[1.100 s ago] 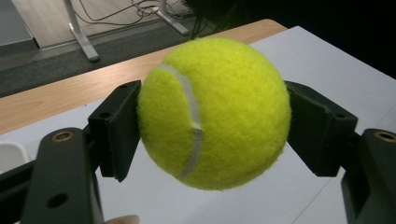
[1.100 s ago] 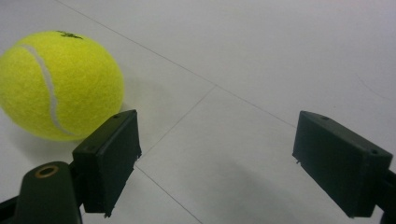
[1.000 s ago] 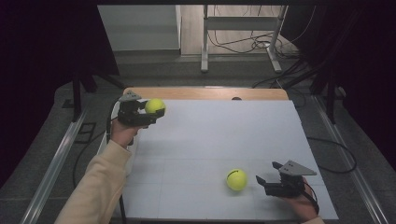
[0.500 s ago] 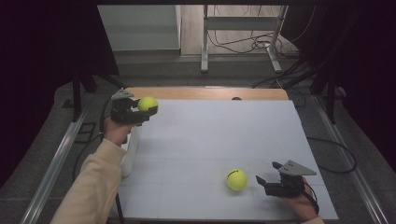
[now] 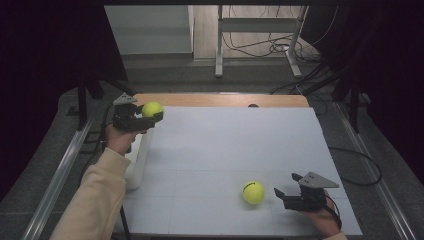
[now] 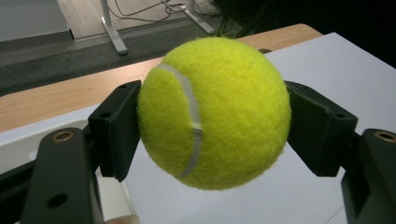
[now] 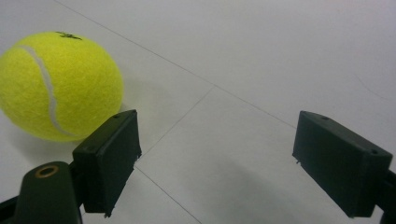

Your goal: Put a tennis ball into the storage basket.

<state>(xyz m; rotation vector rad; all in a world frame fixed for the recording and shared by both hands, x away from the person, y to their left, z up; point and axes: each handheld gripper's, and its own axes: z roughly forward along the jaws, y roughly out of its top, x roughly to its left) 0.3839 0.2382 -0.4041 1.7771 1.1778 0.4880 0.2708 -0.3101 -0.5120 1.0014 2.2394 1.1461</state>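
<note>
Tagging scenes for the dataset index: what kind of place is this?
Probably a lab or recording bay, not a home. A white table stands in a dark curtained enclosure, loose cables trail over the floor behind, and a metal stand is beyond. Props are just two tennis balls.

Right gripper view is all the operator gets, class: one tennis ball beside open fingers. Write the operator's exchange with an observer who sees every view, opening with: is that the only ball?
Observer: No. A second tennis ball sits in the left gripper.
Operator: Is it gripped?
Observer: Yes, the fingers press both its sides.
Operator: Where is it?
Observer: Above the white table, at its far left corner.
</note>
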